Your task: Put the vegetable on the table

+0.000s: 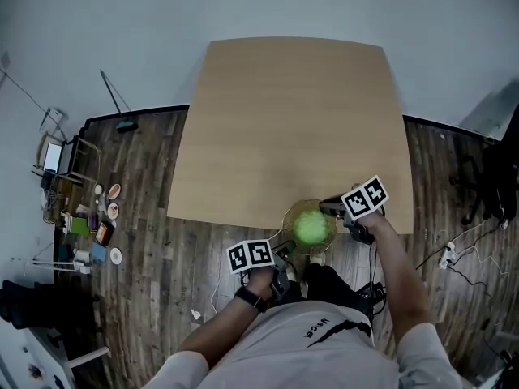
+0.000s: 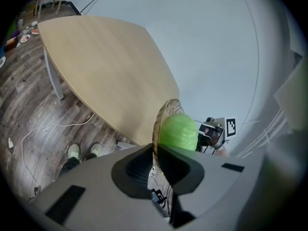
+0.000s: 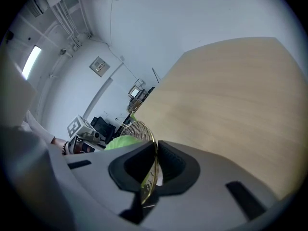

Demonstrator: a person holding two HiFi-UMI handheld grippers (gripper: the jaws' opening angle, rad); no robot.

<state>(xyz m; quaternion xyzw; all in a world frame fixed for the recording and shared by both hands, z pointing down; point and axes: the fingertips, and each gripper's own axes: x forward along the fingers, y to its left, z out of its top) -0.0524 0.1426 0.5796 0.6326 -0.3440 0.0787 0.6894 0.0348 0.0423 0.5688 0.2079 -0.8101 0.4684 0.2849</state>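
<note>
Cabbage [image 1: 310,228], smooth and round, fills your gold wire basket [image 1: 289,216]; left gripper [image 2: 155,153] and right gripper [image 3: 155,151] pinch its thin rim.

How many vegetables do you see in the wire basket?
1. A round green vegetable lies in the wire basket, which the left gripper and the right gripper each clamp by the rim, by the table's near edge. Smaller ones under it may be hidden.
</note>
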